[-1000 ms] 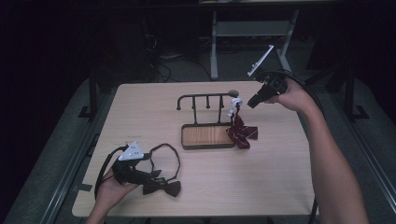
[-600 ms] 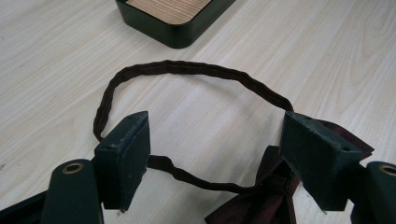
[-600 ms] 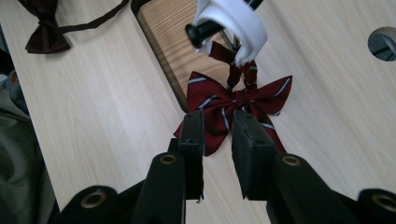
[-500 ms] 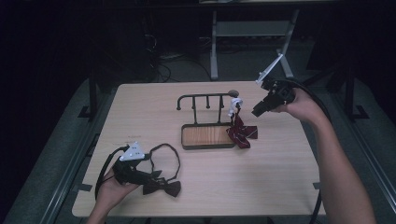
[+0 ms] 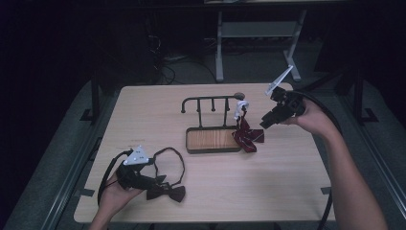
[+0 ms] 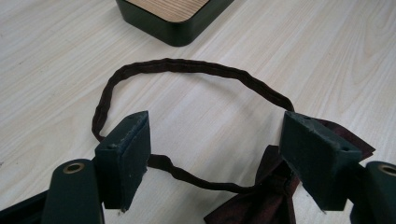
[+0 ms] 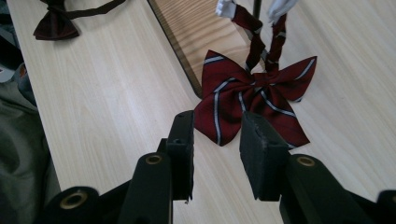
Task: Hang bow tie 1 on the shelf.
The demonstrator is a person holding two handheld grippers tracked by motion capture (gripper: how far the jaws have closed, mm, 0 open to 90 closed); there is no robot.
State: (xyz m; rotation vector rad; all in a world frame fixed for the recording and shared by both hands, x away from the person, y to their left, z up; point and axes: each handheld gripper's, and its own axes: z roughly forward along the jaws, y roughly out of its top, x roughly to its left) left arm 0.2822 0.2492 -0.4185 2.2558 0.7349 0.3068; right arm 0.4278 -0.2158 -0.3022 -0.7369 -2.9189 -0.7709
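Note:
A red striped bow tie (image 5: 248,136) hangs by its strap from the right end of a black hook rack (image 5: 210,103) and rests against the table beside the rack's wooden base (image 5: 213,140). My right gripper (image 5: 265,122) hovers just right of it. Its jaws have just been opening, and in the right gripper view (image 7: 215,135) nothing lies between them; the striped bow tie (image 7: 247,93) sits just beyond the tips. At the front left lies a dark maroon bow tie (image 5: 167,192). My left gripper (image 6: 217,140) stands open over its strap loop (image 6: 187,66), pads apart from it.
The rack's wooden base (image 7: 187,28) stands mid-table with a corner of the base (image 6: 173,21) close to the strap loop. White clasp pieces (image 7: 226,7) hang at the rack's end. A cable (image 5: 330,120) trails from the right gripper along the table's right edge.
My right gripper has drawn away from the rack's right end, moving right and slightly down, and its jaws stand wider apart. The striped bow tie stays hanging. My left hand has kept still.

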